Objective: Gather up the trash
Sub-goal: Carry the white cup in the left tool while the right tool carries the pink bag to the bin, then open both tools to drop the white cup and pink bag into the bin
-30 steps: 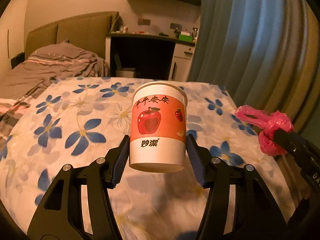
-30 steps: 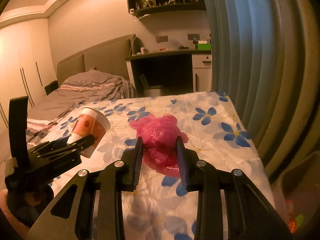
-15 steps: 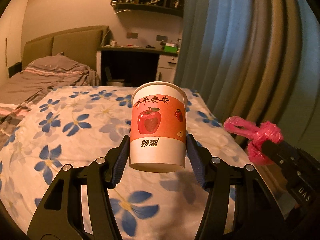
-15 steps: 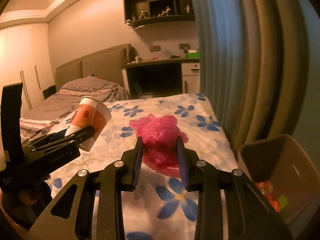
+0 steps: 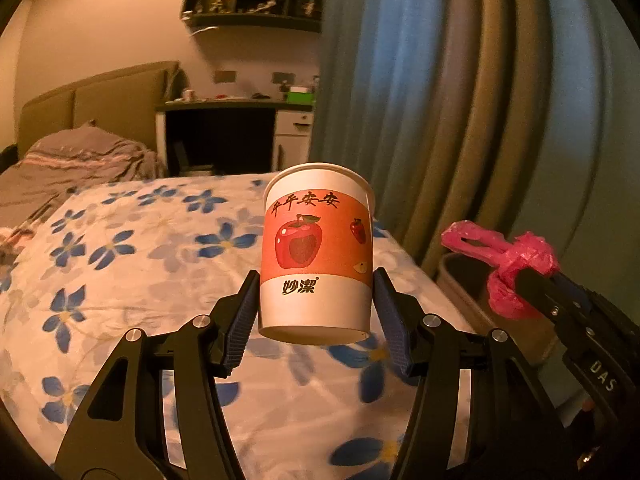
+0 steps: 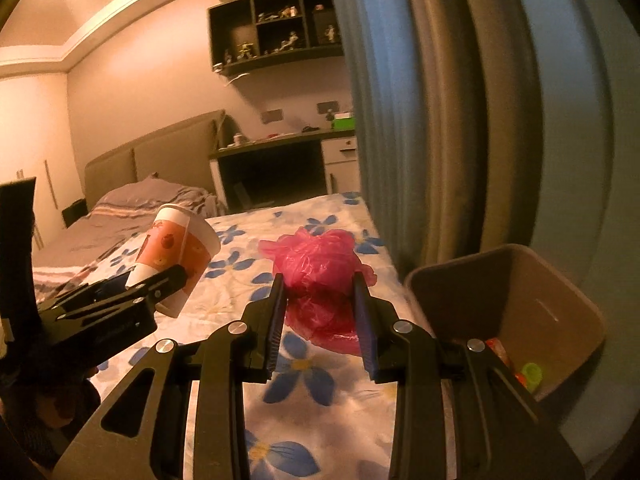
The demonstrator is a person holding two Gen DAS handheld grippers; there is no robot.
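Note:
My left gripper point(image 5: 316, 304) is shut on a white paper cup point(image 5: 316, 252) with a red apple label, held upright above the bed; it also shows in the right wrist view point(image 6: 176, 256). My right gripper point(image 6: 320, 308) is shut on a crumpled pink plastic bag point(image 6: 320, 276), which also shows in the left wrist view point(image 5: 508, 264). A brown trash bin point(image 6: 560, 292) stands beside the bed at the right, with some colourful trash inside; its rim shows in the left wrist view point(image 5: 460, 280).
The bed has a white cover with blue flowers point(image 5: 120, 280). Grey-blue curtains point(image 5: 460, 100) hang right behind the bin. A dark desk point(image 5: 224, 136) and wall shelves stand at the far end, with a rumpled grey blanket point(image 5: 72, 160) at the back left.
Both grippers have swung right toward the bed's edge with their loads. The trash bin has come into fuller view at the right.

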